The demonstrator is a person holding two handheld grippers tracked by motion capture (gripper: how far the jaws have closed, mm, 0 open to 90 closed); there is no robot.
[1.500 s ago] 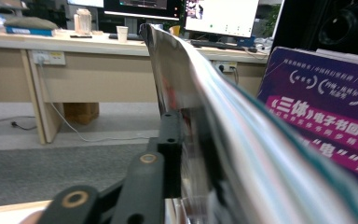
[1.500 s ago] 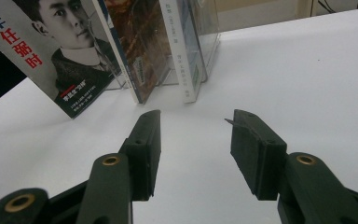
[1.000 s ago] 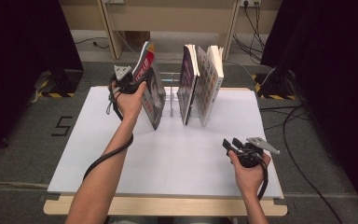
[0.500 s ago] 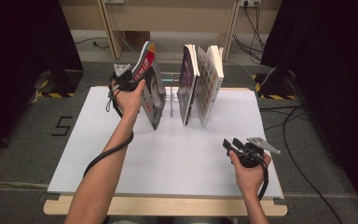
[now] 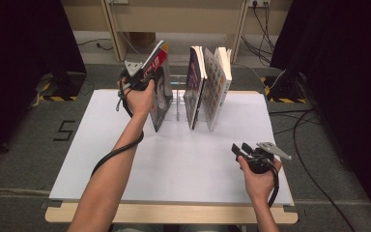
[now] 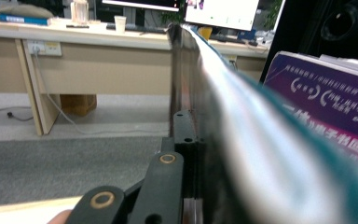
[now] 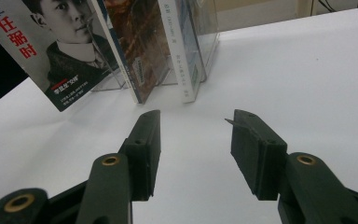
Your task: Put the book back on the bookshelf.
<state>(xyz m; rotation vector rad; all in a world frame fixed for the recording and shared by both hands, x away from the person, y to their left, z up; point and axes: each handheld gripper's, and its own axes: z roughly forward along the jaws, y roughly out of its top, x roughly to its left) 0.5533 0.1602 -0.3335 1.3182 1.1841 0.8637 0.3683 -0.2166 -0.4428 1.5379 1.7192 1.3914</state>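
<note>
The left gripper [image 5: 142, 79] has just closed its jaws tight on the top edge of the tilted book [image 5: 160, 94], left of the clear stand [image 5: 176, 96]. Best to hold it firm and move it slowly so it cannot slip. The right gripper [image 5: 244, 147] waits wide open on the white table [image 5: 174, 164]. I count 3 books, 2 grippers and 1 stand.

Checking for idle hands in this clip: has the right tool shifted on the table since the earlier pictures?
No. The right tool sits at the same spot near the white table's front right corner, jaws open and empty, apart from the books.
</note>
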